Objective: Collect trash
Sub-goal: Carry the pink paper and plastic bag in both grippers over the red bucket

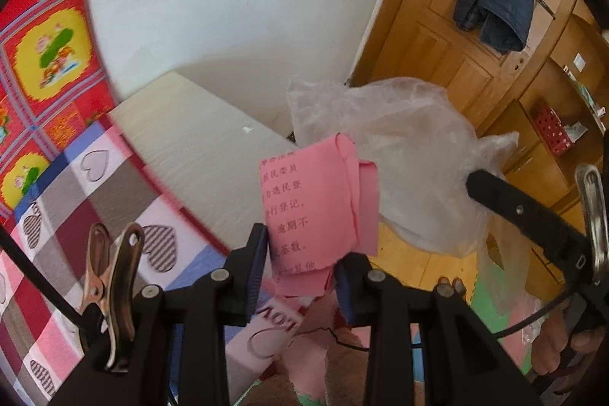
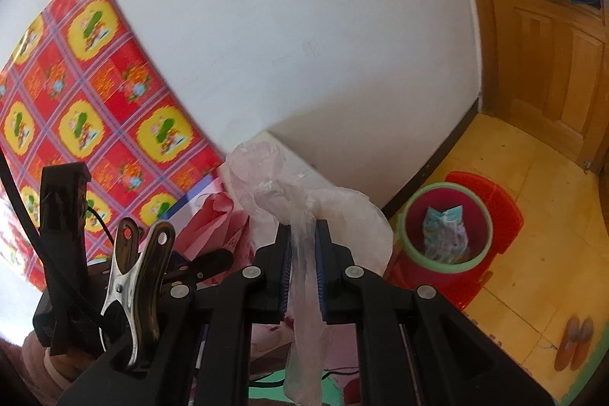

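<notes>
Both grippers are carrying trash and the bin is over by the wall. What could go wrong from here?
1. The pink paper is pinched only at its lower edge by the left gripper; the loose folds could slip out.
2. The right gripper holds the clear plastic bag by a thin bunched strip, which might slide free.
3. The red bin already holds a wrapper, and light plastic may miss or drape over its green rim.

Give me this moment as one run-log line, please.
left gripper: shut on pink paper | right gripper: shut on clear plastic bag | red bin: on floor, holds wrapper
</notes>
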Tool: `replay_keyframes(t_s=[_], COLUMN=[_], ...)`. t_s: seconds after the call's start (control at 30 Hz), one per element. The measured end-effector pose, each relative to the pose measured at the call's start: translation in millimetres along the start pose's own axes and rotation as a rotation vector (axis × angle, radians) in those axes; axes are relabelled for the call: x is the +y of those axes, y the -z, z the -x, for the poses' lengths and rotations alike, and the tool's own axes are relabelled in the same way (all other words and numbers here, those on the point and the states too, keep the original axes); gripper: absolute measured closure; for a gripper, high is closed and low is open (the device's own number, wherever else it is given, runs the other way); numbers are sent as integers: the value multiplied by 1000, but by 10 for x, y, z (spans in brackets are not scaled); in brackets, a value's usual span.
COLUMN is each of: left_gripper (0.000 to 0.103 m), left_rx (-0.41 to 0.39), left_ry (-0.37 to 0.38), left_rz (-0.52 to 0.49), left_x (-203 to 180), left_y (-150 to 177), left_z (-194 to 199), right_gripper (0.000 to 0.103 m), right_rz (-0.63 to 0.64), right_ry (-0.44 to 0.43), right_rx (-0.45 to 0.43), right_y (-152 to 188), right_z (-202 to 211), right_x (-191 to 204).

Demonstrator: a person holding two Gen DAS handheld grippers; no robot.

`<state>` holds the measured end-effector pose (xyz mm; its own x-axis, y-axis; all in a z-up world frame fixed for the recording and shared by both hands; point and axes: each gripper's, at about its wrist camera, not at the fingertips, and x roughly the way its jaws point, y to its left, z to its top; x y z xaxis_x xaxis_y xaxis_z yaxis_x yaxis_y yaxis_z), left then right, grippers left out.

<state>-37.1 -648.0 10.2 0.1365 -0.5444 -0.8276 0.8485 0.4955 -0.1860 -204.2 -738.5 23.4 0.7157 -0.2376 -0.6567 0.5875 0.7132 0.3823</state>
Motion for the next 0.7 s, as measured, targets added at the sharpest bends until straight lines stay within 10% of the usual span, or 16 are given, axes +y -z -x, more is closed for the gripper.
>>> replay_keyframes(t_s=[0.7], left_gripper=[70], left_rx=[67], left_ry=[-38], left_rz=[39], left_x=[-1265], left_y=[-624], left_z=[-1037], right_gripper=[91], right_rz=[-6], right_ry=[2], right_rx=[54], right_y=[-742], right_z=[-132], right_x=[-1765])
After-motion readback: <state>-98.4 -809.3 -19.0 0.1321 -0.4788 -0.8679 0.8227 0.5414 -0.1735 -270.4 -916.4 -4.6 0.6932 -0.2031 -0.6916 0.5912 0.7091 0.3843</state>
